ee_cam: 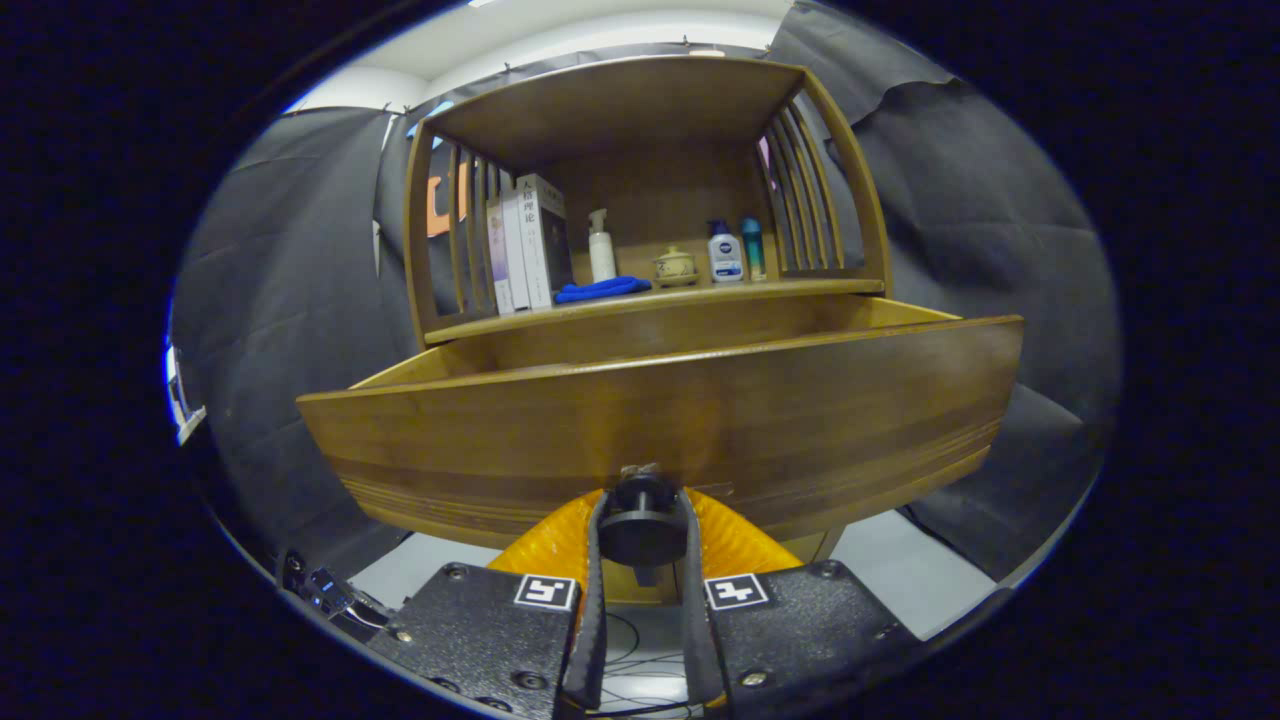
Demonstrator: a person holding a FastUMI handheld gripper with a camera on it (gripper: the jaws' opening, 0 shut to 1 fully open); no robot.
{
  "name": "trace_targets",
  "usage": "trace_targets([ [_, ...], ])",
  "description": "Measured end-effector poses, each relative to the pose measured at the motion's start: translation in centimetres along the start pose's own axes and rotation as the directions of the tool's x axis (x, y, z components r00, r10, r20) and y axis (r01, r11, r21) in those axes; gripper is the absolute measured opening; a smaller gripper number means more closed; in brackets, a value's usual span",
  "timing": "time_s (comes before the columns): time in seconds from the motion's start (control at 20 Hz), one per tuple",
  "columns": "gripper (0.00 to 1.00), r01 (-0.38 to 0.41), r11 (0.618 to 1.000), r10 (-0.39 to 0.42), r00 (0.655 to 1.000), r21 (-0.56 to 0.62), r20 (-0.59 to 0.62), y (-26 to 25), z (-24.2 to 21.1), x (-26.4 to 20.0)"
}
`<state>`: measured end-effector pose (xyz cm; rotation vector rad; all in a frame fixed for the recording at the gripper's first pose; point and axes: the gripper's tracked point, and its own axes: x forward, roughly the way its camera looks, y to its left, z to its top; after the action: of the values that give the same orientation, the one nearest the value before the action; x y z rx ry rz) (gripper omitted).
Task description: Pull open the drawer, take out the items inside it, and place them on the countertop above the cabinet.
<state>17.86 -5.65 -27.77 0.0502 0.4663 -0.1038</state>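
Brown wood takes up most of the gripper view: the drawer stands pulled well out from the cabinet, its front panel close ahead of the camera. The hand-held gripper is closed narrow around the knob, a dark round pull at the lower middle of the panel, with a finger pressing on each side of it. The drawer's inside is hidden behind the front panel, so I cannot tell what lies in it.

Above the drawer runs the bench, the shelf surface under the cabinet's arched top. It already carries books, a spray bottle, a blue cloth, a small pot and two bottles.

The pulling step looks about finished. To end it well, I would keep the pull straight along the drawer's run, not sideways, so it does not bind, and stop before it leaves its rails. Then open the fingers fully and back off the knob before lifting, so it is not dragged. Next, rise above the front panel and tilt down to see the contents. The free strip at the bench's front edge, right of the cloth, looks the best landing spot.
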Motion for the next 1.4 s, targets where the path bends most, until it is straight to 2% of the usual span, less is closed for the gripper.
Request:
trace_targets([
  [0.2,0.34,0.007,1.000,-0.008,1.000,-0.028,-0.027,-0.1,-0.1,0.1],
  [0.35,0.45,0.015,0.999,-0.019,0.994,-0.041,-0.106,-0.5,-0.2,0.0],
  [0.45,0.53,-0.041,0.998,0.034,0.991,-0.053,-0.127,0.6,1.3,-0.8],
  [0.6,0.81,-0.137,0.990,0.131,0.983,-0.036,-0.126,2.6,5.0,-3.1],
  [0.75,1.00,-0.171,0.984,0.162,0.976,-0.055,-0.142,3.1,7.7,-5.1],
  [1.0,0.99,-0.219,0.973,0.206,0.966,-0.073,-0.154,4.6,12.0,-4.7],
  [1.2,0.99,-0.176,0.980,0.148,0.959,-0.097,-0.243,4.0,12.4,-1.3],
  [1.4,1.00,-0.122,0.991,0.088,0.911,-0.060,-0.403,3.8,11.2,2.7],
])
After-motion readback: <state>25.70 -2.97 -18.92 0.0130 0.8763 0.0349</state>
